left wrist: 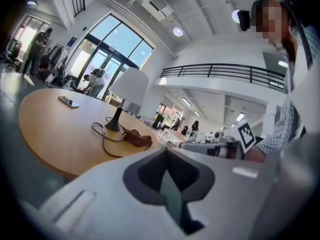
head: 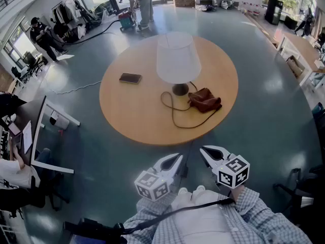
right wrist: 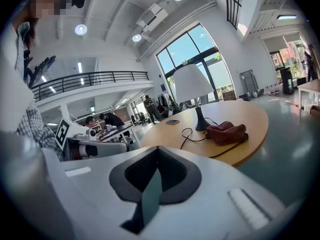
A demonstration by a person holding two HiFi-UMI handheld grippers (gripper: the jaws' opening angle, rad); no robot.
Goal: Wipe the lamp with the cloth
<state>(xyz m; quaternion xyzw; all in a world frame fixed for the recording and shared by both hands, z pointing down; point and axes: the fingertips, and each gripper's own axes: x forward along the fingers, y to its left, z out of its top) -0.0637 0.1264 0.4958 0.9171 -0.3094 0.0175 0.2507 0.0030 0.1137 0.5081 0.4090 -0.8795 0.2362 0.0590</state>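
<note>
While both of my tongs stand fully closed with nothing between the jaws, the left gripper (head: pixel 177 157) and the right gripper (head: pixel 203 150) hang side by side just in front of my chest. Their tips point toward the round wooden table (head: pixel 132 117) and stop short of its near edge. On the table, the lamp (head: pixel 177 60) stands upright near the centre. The brown cloth (head: pixel 205 100) lies crumpled just beside the lamp base, on its right. The cord (head: pixel 173 115) loops across the tabletop in front of the base. A phone (head: pixel 130 78) lies flat left of the lamp, apart from it.
</note>
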